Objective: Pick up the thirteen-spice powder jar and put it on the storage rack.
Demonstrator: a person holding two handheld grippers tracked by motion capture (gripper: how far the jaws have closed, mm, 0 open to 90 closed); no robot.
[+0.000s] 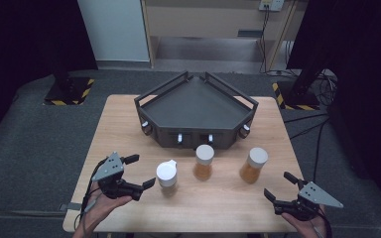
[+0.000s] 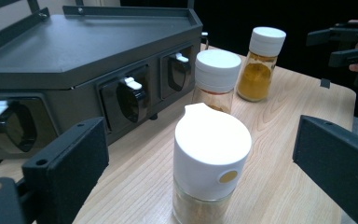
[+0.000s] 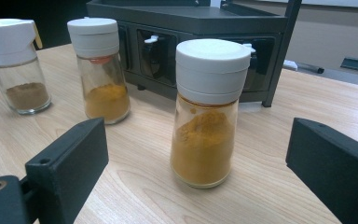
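- The left gripper (image 1: pixel 138 171) hovers at the near left of the wooden table (image 1: pixel 124 129), its jaws spread wide and pinching nothing; in the left gripper view the two black jaws stand either side of the nearest spice jar (image 2: pixel 210 172) without touching it.
- That jar, white-capped with a pour lip and brownish powder at its base, stands upright just ahead of the left gripper, in the high view immediately to its right (image 1: pixel 167 178). Its long axis is vertical, so a level sideways close would take it around the body.
- The right gripper (image 1: pixel 279 187) is likewise spread and empty at the near right; in its own view the jaws frame the orange-powder jar (image 3: pixel 208 112), which stands upright a little way in front.
- The middle jar (image 1: pixel 203 162) sits between the two, farther from both tools.
- Behind the jars lies the dark angled rack (image 1: pixel 196 106), its front holders facing them.
- Judgement: each hand is nearest its own jar; the left is closer to gripping.
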